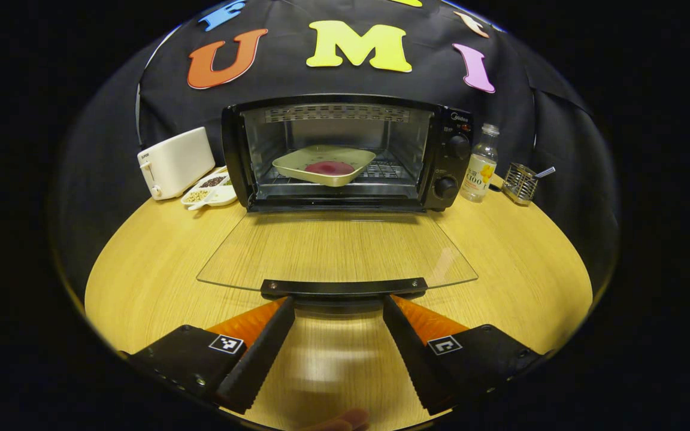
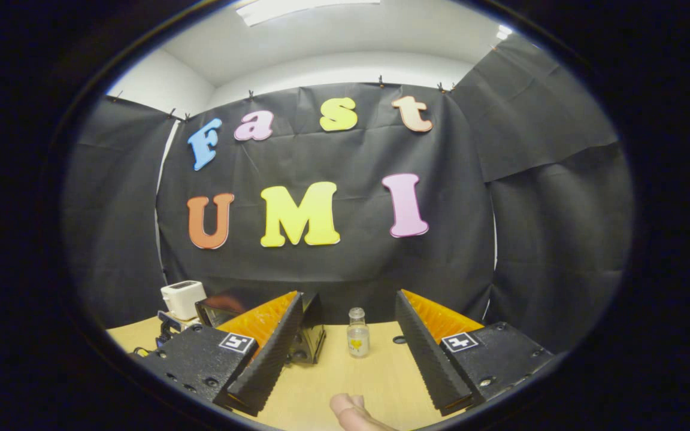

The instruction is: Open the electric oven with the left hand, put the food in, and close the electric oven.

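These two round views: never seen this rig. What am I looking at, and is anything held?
No robot arm here: a person holds a two-finger gripper in each hand, and a fisheye camera rides on each. In the left gripper view, the left gripper has its jaws open, empty, just short of the lowered glass door of the black electric oven. Inside sits a pale square tray with a red food piece. On the wooden table stand a white toaster, a clear bottle and a wire holder. In the right gripper view, the right gripper is open, empty, aimed at the wall.
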